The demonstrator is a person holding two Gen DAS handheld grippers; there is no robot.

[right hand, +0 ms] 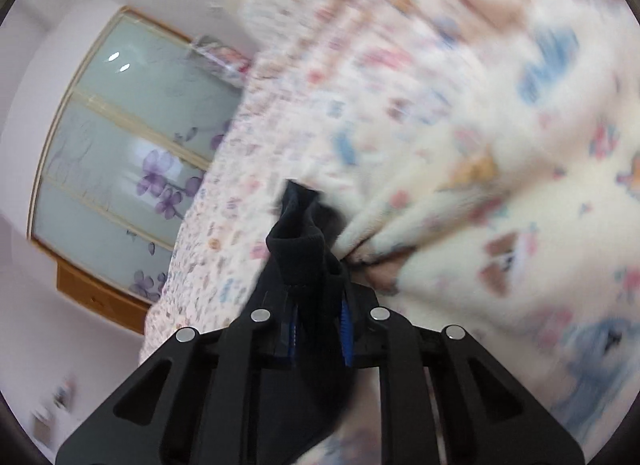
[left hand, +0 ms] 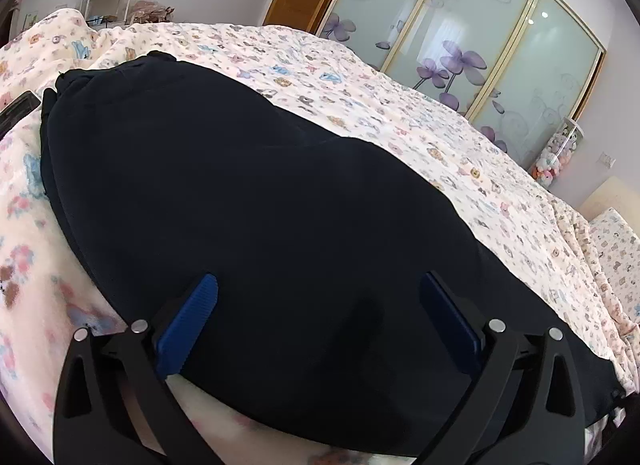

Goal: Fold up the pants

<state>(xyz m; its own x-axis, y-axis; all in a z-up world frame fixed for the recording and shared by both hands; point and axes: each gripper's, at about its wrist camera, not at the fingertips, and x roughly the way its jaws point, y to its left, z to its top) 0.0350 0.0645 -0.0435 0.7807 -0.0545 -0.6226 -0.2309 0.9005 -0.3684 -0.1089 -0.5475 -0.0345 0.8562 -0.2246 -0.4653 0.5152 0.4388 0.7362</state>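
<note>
Patterned bedspread, frosted wardrobe doors

The pants are matt dark cloth, ribbed at the hem. The blanket is fluffy printed fleece. The left tool has matt black plastic arms, ridged blue pads and shiny metal pins. The wardrobe is frosted glass beside glossy wood.
</note>
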